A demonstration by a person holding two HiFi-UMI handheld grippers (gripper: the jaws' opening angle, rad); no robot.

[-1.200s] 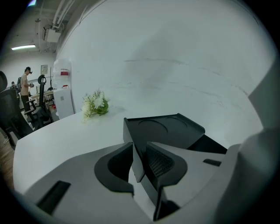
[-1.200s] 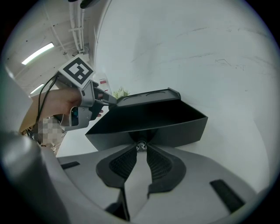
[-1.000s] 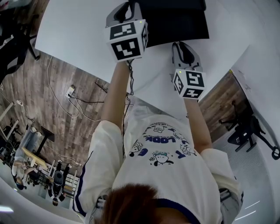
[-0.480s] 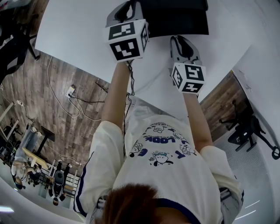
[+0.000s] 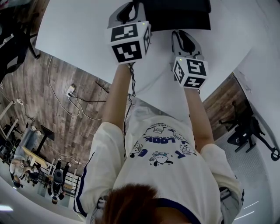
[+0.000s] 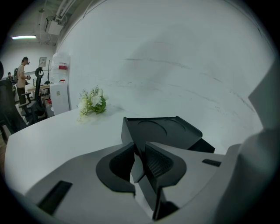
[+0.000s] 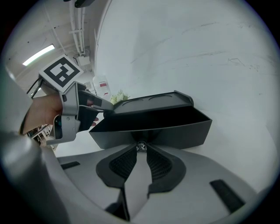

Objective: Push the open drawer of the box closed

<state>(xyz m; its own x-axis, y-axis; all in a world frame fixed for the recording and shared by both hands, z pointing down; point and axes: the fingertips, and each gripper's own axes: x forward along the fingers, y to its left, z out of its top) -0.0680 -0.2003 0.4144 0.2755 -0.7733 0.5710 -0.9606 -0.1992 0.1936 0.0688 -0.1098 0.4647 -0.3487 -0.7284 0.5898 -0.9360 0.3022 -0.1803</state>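
Head view: the black box (image 5: 175, 13) sits at the far side of the white table (image 5: 74, 35), with bare tabletop stretching off to its left, the table's near edge under my forearms and a white wall (image 6: 175, 52) behind it. My left gripper (image 6: 139, 153) is narrowed onto the box's near left corner, its thin wall between the pads. My right gripper (image 7: 141, 152) is pinched narrow on the small metal knob (image 7: 141, 147) of the drawer (image 7: 175, 133), which juts open toward me; since a second ago this gripper has moved closer to the box, while the left has stayed put.
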